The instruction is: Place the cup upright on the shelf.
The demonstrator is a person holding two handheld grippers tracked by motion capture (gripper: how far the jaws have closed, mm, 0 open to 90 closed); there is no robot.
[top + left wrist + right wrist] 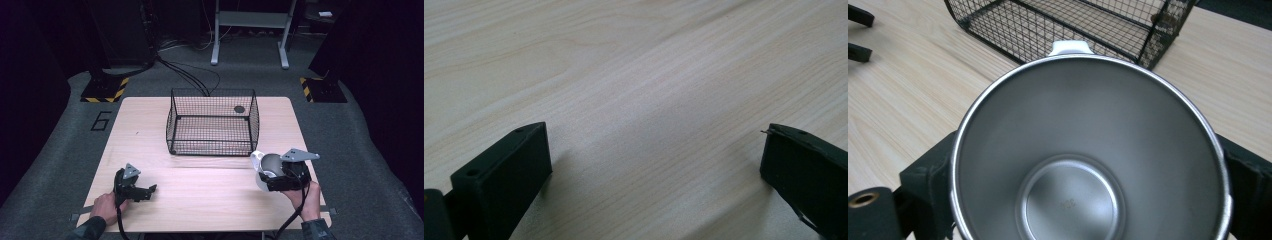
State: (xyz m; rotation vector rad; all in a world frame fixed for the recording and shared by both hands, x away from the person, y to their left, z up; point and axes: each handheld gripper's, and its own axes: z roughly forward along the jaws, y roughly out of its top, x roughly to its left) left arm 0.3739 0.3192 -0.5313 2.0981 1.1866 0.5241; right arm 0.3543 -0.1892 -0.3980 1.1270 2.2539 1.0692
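Observation:
A white mug (263,170) with a steel inside (1088,165) is held at the table's right front, and my right gripper (280,181) is shut on its sides. Its white handle (1071,47) points toward the black wire basket (212,122), which stands at the middle back of the table. In the right gripper view the basket (1073,25) lies just beyond the mug's rim. My left gripper (150,191) rests low at the left front, open, with bare wood between its black jaws (654,165).
The light wooden table (200,195) has bare room between the two grippers and left of the basket. A small dark round thing (239,109) shows at the basket's back right. Cables (190,75) and stand bases lie on the grey floor behind.

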